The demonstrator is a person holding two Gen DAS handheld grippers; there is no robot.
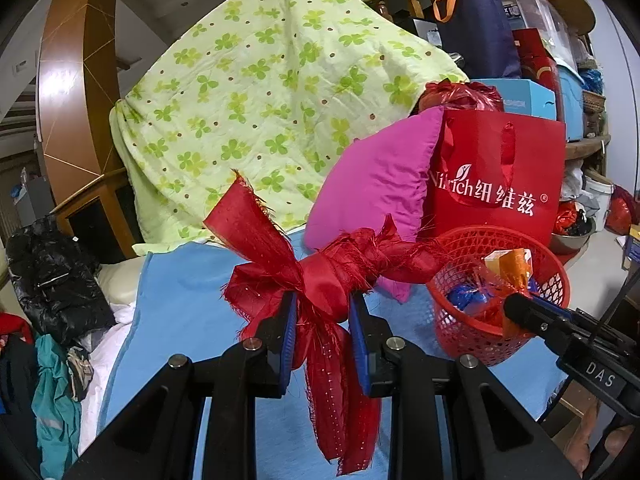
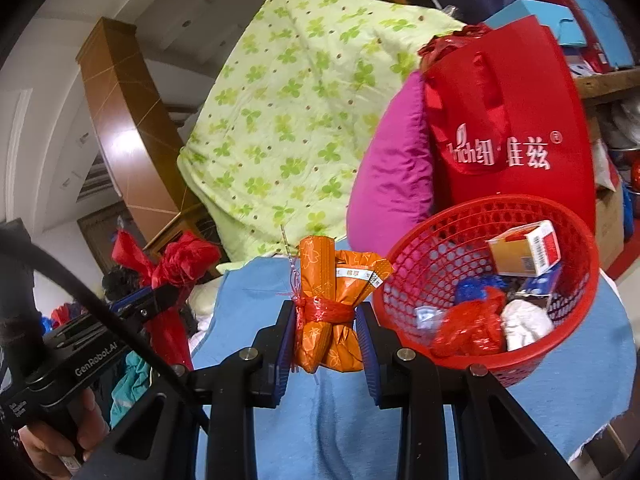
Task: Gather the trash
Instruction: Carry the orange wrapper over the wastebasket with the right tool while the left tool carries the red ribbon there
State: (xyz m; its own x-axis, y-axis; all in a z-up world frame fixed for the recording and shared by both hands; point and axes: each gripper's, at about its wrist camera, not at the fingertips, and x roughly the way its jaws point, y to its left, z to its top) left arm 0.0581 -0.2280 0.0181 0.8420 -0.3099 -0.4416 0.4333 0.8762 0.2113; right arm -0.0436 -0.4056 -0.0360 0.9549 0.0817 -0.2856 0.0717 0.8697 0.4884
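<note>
Clamped between the jaws of the left gripper (image 1: pixel 322 312): a frayed red ribbon bow (image 1: pixel 320 280), knot pinched, tails hanging loose below, held above the blue cloth (image 1: pixel 184 304) on the surface. Gripped by the right gripper (image 2: pixel 325 320): an orange wrapper bundle (image 2: pixel 332 308) bound with red string, jaws closed on its waist, just left of the red mesh basket (image 2: pixel 424 248). Already in the basket: a small red-and-tan carton (image 2: pixel 524 252), a crumpled red bag (image 2: pixel 472 328), white wadding (image 2: pixel 524 324) and blue scraps. Likely step: dropping both pieces in. Best done by carrying each fully over the rim before letting go, right first since nearest, and lifting the bow high enough that the trailing tails clear the edge rather than snag the mesh or tip the light basket. Behind: a magenta pillow (image 1: pixel 380 188), a green clover-print quilt (image 1: pixel 256 96), and a red gift bag (image 1: pixel 500 176) with white lettering partly legible as "rich" beside Chinese characters and an ® mark. Readable on the tools: "DAS" in the left view, "GenRobot.AI" in the right. Small print on the orange wrapper too small to read.
</note>
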